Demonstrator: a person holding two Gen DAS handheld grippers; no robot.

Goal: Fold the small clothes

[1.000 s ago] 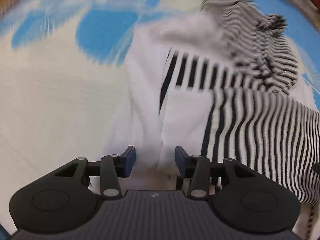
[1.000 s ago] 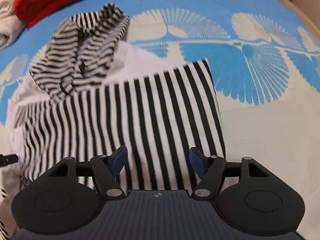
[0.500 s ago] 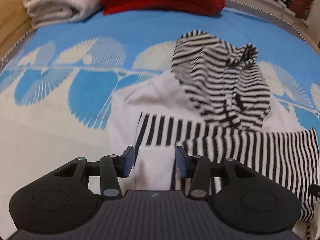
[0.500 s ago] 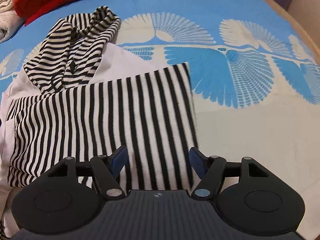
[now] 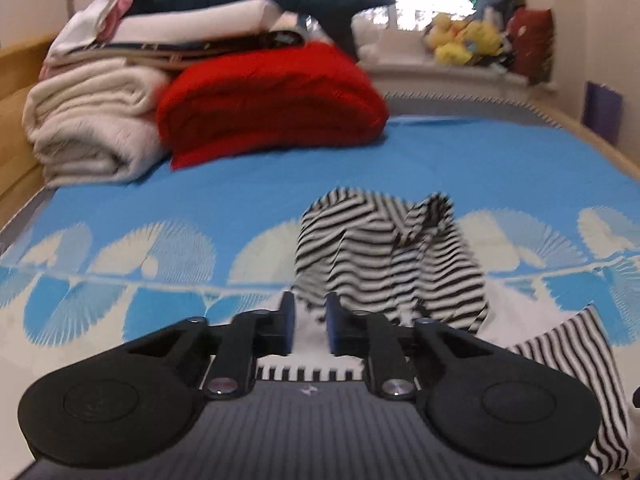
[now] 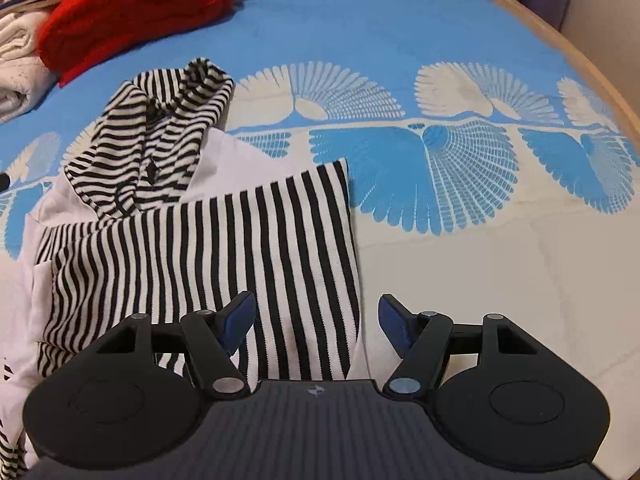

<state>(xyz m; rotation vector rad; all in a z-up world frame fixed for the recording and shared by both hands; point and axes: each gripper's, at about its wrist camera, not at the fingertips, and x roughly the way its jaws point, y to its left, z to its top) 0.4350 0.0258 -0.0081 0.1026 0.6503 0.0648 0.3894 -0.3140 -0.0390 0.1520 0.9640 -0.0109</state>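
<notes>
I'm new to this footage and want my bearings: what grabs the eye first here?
The black-and-white striped garment dominates, spread on the blue and cream patterned bedspread just ahead of the open right gripper, its striped hood bunched at the far end. Behind it a bright red folded blanket sits beside a cream one at the bed's far end.

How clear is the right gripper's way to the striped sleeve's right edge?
Probably clear. The right gripper is open and empty, and the sleeve lies flat just ahead, its right edge between the open jaws. Nothing lies on that edge; the hood sits farther back, to the left.
</notes>
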